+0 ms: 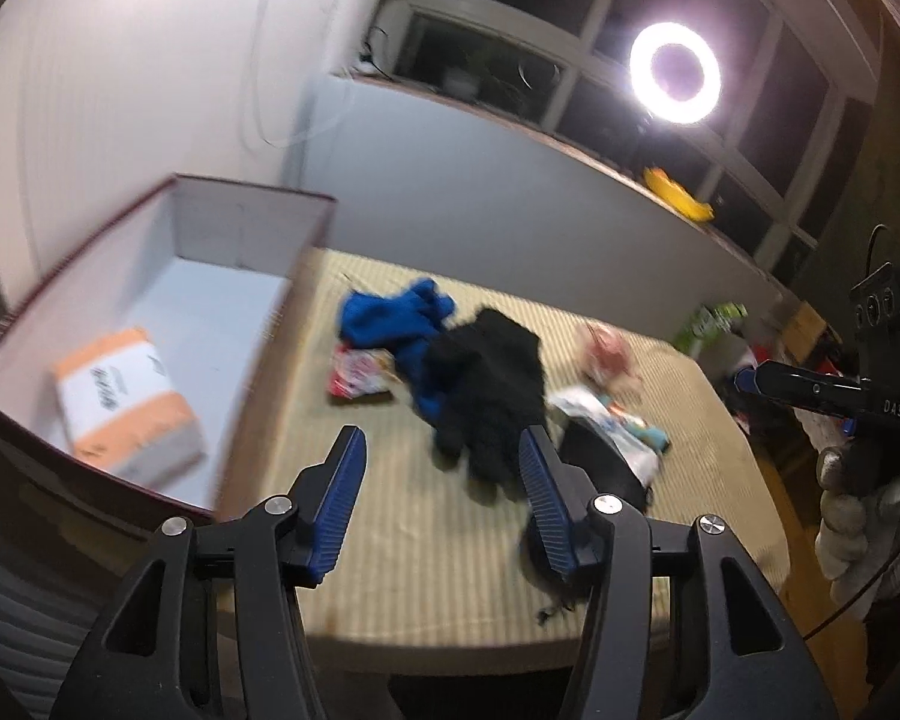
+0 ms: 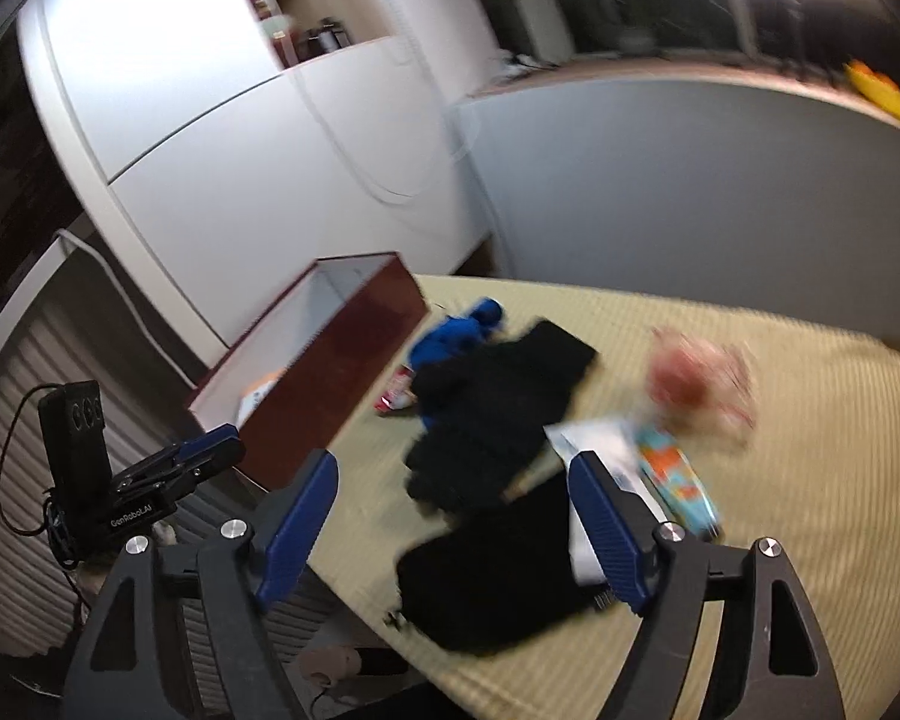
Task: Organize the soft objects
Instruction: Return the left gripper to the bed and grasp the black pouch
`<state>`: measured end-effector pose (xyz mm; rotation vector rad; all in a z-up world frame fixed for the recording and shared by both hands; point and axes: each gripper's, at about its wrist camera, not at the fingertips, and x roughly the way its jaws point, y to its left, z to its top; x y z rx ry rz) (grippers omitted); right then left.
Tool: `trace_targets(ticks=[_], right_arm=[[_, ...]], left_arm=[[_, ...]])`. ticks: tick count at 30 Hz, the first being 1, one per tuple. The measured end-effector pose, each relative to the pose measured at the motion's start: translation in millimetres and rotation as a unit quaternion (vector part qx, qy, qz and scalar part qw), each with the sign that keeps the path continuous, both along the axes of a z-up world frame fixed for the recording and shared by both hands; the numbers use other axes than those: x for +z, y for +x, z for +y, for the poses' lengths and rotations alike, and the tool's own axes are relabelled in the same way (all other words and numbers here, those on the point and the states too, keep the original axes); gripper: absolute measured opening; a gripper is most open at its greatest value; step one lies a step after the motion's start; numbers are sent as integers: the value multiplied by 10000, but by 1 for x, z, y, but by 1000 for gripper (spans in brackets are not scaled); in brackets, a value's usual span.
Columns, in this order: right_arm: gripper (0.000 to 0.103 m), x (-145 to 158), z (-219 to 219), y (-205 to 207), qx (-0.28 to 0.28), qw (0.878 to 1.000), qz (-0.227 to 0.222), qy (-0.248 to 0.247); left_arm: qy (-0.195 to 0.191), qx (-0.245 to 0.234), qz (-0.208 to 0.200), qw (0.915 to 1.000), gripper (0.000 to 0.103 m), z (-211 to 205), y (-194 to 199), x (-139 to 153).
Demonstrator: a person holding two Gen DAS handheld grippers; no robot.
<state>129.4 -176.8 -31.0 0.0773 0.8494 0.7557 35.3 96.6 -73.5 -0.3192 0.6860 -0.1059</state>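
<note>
Where left wrist view looks into red box [image 1: 252, 222], an orange-white packet [image 1: 129, 399] shows; right view nearly hides it. Both grippers [image 1: 444, 498] [image 2: 456, 531] gape wide, empty. Black gloves [image 1: 486, 384] lie blurred mid-mat [image 1: 426, 570].

R gripper [image 2: 453, 516] open over black cloth [image 2: 498, 582], pic blurry.

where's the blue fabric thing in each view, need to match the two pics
Left wrist view: the blue cloth lies centre, just right of the box, partly under the black gloves.
Right wrist view: the blue cloth sits centre, just right of the box's dark red wall, with the black gloves overlapping its near side.
Shared landmark: the open box at the mat's left edge.
</note>
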Motion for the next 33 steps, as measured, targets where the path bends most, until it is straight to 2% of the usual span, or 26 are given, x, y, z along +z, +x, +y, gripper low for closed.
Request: trace_targets(ticks=[3, 7, 15, 22, 33], right_arm=[[76, -16, -18, 2, -234, 9996, 175, 15], [76, -41, -44, 3, -469, 9967, 594, 301], [74, -100, -60, -3, -718, 9822, 1583, 716], [61, -118, -54, -2, -845, 9765, 1854, 704], [51, -142, -32, 5, -860, 9673, 2269, 735]], left_arm=[[-15, -190, 111, 9998, 52, -17, 5, -8], [43, -586, 292, 9978, 52, -40, 13, -17], [38, -1230, 839, 9888, 52, -67, 45, -44], [214, -1597, 1145, 9803, 52, -85, 65, -59], [398, -1943, 1551, 9678, 52, -97, 81, -78]])
